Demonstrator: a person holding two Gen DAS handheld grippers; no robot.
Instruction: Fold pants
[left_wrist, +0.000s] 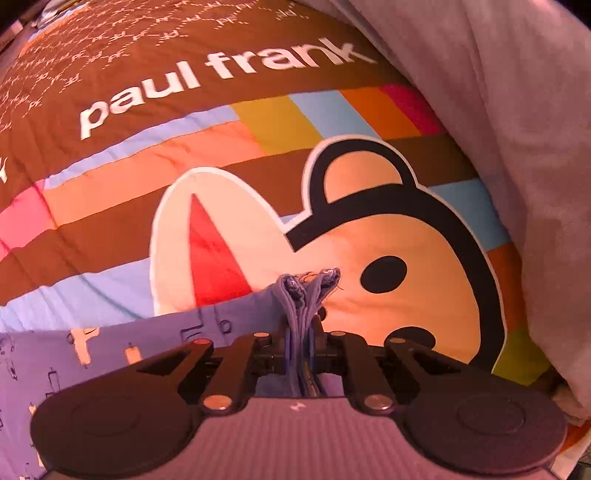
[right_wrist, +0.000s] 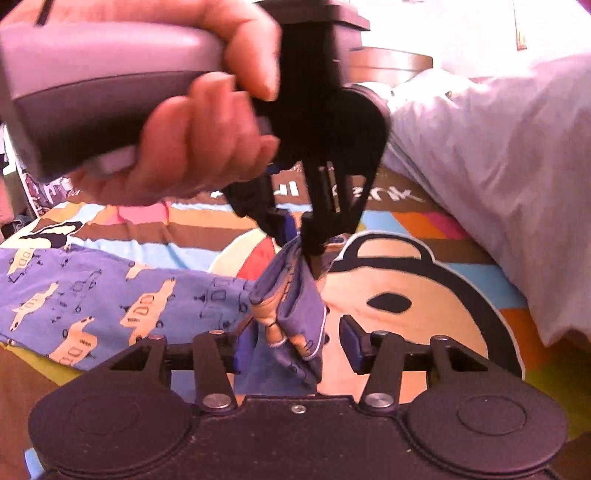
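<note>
The blue pants (right_wrist: 92, 299) with a cream car print lie on the colourful bedspread (right_wrist: 424, 314), stretching left. My left gripper (left_wrist: 301, 332) is shut on a bunched end of the pants (left_wrist: 303, 291). In the right wrist view the left gripper (right_wrist: 299, 236) hangs from above, held by a hand (right_wrist: 192, 122), lifting that cloth end (right_wrist: 291, 295). My right gripper (right_wrist: 299, 341) is open, its blue pads (right_wrist: 349, 341) on either side of the hanging cloth, not closed on it.
The bedspread (left_wrist: 258, 184) shows a large monkey face and "paul frank" lettering. A pale grey blanket (left_wrist: 498, 92) is heaped along the right side, also in the right wrist view (right_wrist: 498, 166). Wooden furniture (right_wrist: 391, 66) stands beyond the bed.
</note>
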